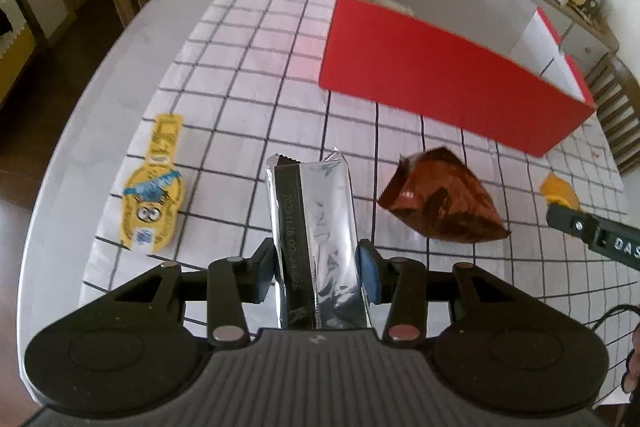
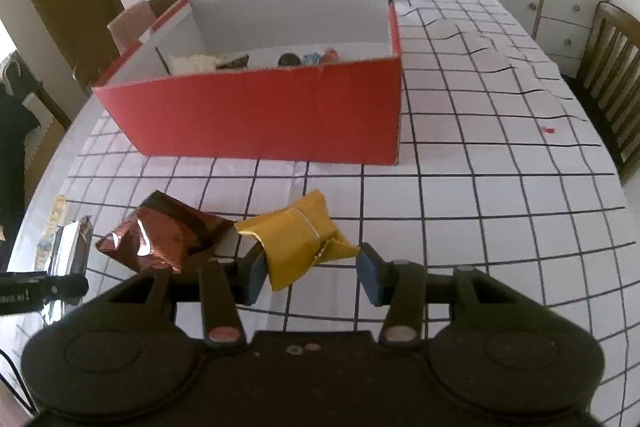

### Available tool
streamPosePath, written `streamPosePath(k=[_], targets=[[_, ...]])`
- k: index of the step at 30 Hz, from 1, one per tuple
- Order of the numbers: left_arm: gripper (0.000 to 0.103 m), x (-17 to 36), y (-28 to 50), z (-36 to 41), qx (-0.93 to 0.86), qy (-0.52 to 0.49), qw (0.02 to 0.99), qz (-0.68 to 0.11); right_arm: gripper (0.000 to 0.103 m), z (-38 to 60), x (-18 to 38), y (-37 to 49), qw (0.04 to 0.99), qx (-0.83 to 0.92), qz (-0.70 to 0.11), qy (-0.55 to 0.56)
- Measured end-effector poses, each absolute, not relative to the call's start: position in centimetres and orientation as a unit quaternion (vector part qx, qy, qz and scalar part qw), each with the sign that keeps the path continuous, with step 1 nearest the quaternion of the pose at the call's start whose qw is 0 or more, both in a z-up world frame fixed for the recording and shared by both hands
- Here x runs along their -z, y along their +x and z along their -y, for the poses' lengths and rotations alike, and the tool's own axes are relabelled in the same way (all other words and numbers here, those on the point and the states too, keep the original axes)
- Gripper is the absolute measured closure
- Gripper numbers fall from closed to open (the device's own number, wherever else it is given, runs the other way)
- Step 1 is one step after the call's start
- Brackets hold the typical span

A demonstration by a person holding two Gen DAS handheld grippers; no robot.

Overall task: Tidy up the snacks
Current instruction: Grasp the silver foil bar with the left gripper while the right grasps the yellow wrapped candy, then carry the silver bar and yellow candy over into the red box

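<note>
Left gripper (image 1: 316, 267) clamps silver packet (image 1: 312, 227); right gripper (image 2: 310, 273) fingers straddle yellow packet (image 2: 298, 243).

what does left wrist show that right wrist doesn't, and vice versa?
Left wrist only: the flat yellow cartoon packet, seen whole, and the left gripper shut on the silver bar.
Right wrist only: snacks already lying inside the red box, and the right gripper open around the yellow pouch.
Both: red box, brown wrapper, checked tablecloth.
</note>
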State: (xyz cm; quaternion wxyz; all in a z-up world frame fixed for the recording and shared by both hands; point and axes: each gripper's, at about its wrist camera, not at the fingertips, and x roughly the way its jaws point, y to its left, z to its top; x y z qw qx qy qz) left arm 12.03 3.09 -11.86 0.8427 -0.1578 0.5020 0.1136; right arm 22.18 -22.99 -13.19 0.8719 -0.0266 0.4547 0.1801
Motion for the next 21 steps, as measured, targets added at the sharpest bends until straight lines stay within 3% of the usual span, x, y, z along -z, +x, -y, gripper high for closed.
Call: streamPosePath(k=[21], targets=[[0.060, 3.5, 14.4, -2.4, -0.078, -0.121, 0.901, -0.409, 0.057, 24.3, 4.7, 21.7, 0.909, -0.189, -0.372, 0.010]])
